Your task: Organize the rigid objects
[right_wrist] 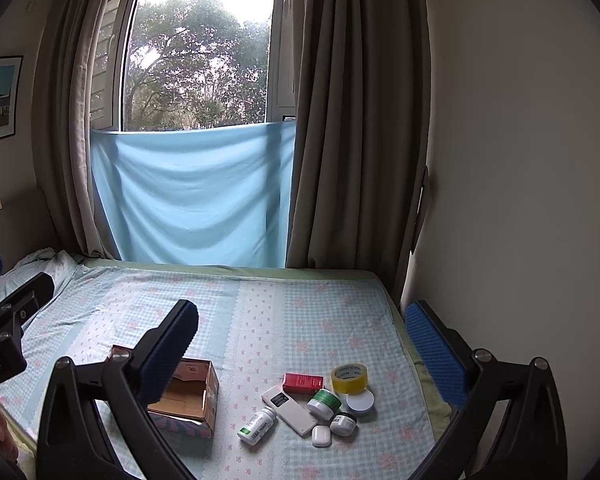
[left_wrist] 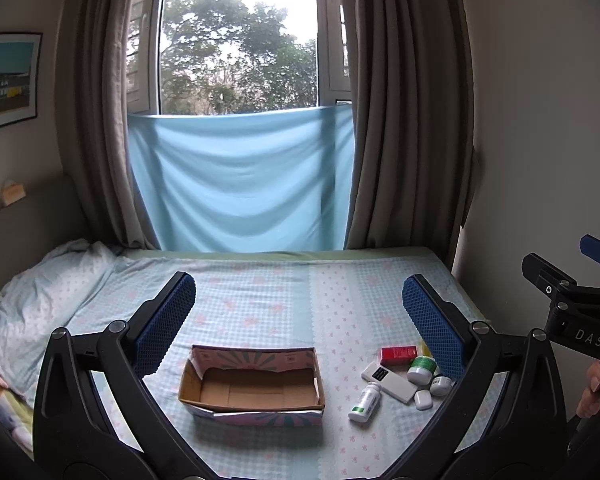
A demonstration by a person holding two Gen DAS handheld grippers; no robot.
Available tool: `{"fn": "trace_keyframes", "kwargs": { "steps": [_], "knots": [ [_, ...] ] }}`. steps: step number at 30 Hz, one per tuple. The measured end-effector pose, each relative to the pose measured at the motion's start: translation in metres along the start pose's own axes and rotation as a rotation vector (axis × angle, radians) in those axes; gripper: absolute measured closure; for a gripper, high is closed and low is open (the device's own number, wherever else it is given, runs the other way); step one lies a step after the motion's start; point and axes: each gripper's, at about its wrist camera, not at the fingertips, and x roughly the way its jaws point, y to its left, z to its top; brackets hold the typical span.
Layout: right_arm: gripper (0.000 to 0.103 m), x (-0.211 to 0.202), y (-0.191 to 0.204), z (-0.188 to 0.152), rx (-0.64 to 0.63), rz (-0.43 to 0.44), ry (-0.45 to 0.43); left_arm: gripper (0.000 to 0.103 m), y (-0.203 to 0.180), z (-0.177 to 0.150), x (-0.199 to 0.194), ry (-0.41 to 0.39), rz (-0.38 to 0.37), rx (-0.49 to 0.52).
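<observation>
An open empty cardboard box (left_wrist: 256,388) lies on the bed; the right wrist view shows it (right_wrist: 192,396) partly behind a finger. Right of it is a cluster: a red box (right_wrist: 302,383), a yellow tape roll (right_wrist: 350,377), a white remote (right_wrist: 289,409), a white bottle with green label (right_wrist: 257,425), a green-lidded jar (right_wrist: 324,403), a small dark-lidded jar (right_wrist: 343,424), a white disc (right_wrist: 360,401) and a white earbud case (right_wrist: 321,435). My left gripper (left_wrist: 299,300) is open above the box. My right gripper (right_wrist: 302,322) is open above the cluster. Both are empty.
The bed sheet (right_wrist: 300,312) is checked blue with pink flowers. A crumpled quilt (left_wrist: 40,292) lies at the left. Curtains (left_wrist: 404,120), a blue cloth (left_wrist: 240,184) and a window stand behind. A wall (right_wrist: 520,160) bounds the bed's right edge.
</observation>
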Motion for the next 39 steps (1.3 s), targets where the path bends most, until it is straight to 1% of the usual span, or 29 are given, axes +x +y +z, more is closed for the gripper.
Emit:
{"fn": "trace_keyframes", "kwargs": {
  "steps": [3,8,16,23,26,29,32,36,39],
  "knots": [
    [0.000,0.000,0.000,0.000,-0.003,-0.002,-0.001,0.000,0.001,0.000,0.000,0.000,-0.003,-0.001],
    [0.000,-0.002,-0.001,0.000,0.005,-0.003,-0.005,0.000,0.004,0.000,0.000,0.012,-0.029,-0.022],
    [0.000,-0.004,0.004,0.000,0.002,-0.010,-0.010,0.000,0.008,-0.001,0.003,0.034,-0.016,-0.024],
    [0.000,-0.005,0.008,0.001,0.004,-0.007,-0.018,0.000,0.014,-0.001,0.003,0.025,-0.008,-0.026],
    [0.000,-0.003,0.009,0.004,0.013,-0.003,-0.010,0.000,0.017,0.001,0.008,0.040,-0.013,-0.030],
    [0.000,-0.001,0.009,0.008,0.019,-0.005,0.002,0.000,0.020,0.006,0.016,0.067,-0.017,-0.025],
    [0.000,0.006,0.008,0.008,0.014,-0.022,0.013,0.000,0.021,0.007,0.030,0.093,-0.026,0.003],
    [0.000,0.022,0.001,0.002,0.029,-0.061,0.054,0.000,0.016,0.000,0.061,0.153,-0.066,0.046],
    [0.000,0.034,-0.013,-0.005,0.045,-0.082,0.077,0.000,0.007,-0.011,0.087,0.198,-0.094,0.064]
  ]
}}
